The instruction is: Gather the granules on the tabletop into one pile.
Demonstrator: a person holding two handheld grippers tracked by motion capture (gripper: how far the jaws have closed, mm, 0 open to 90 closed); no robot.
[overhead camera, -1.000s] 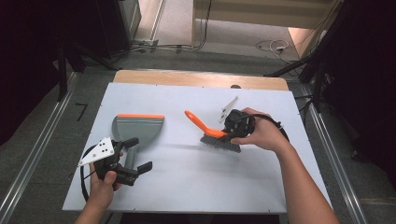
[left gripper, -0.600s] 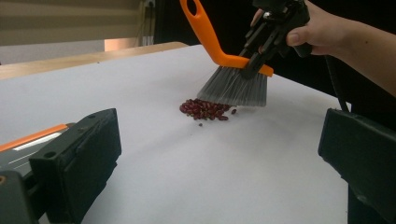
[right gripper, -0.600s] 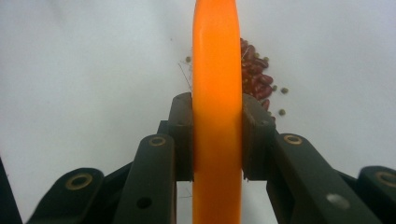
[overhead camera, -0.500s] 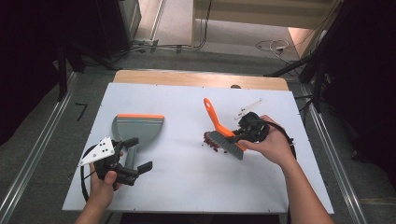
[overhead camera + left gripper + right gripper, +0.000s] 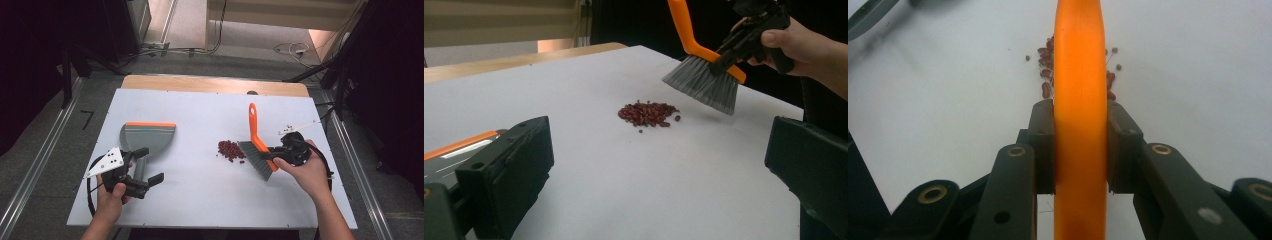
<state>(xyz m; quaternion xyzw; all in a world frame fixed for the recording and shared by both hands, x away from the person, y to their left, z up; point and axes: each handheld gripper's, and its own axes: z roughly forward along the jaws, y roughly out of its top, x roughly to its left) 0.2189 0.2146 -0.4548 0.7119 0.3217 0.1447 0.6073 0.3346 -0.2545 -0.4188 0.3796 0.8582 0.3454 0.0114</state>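
Change: brush now carried rightward across the table, handle turned more upright, beans uncovered as a small pile.
Meaning: likely set for a sweep toward dustpan.
Right hand-held gripper: clamped on the orange handle.
Left hand-held gripper: wide apart, empty, astride the dustpan handle.
Beans: just left of the bristles, between brush and dustpan.
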